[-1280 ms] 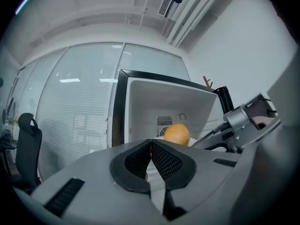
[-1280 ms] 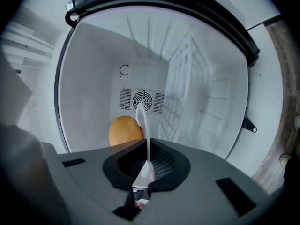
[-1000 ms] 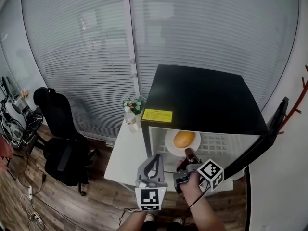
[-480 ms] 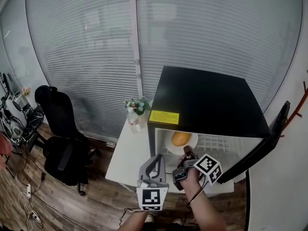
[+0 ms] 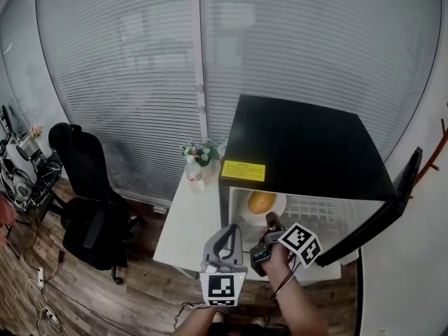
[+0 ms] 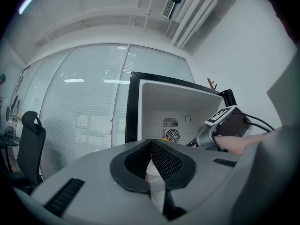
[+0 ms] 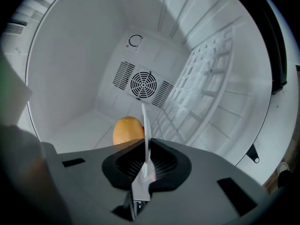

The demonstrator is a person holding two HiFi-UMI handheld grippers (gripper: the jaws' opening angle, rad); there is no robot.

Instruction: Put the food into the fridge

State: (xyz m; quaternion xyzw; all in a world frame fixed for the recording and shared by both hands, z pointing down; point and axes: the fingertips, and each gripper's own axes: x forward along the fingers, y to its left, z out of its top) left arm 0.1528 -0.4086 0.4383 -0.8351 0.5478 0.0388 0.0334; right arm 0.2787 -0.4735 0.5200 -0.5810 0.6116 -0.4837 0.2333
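A black mini fridge (image 5: 308, 145) stands open, its white inside (image 7: 84, 78) showing a fan grille at the back. My right gripper (image 5: 270, 221) is shut on the rim of a white plate (image 5: 276, 203), which I see edge-on in the right gripper view (image 7: 144, 125). A round orange-yellow food (image 5: 261, 201) lies on the plate, just inside the fridge's mouth (image 7: 127, 130). My left gripper (image 5: 226, 235) hangs in front of the fridge, left of the right one, shut with nothing in it (image 6: 151, 146).
The fridge door (image 5: 383, 212) swings open to the right. A white table (image 5: 183, 226) to the fridge's left carries a small flower pot and bottle (image 5: 196, 161). A black office chair (image 5: 87, 187) stands further left. A wire rack (image 7: 206, 93) lines the fridge's right side.
My right gripper has carried the plate and food forward, deeper under the fridge's top edge. The left gripper has stayed about where it was.
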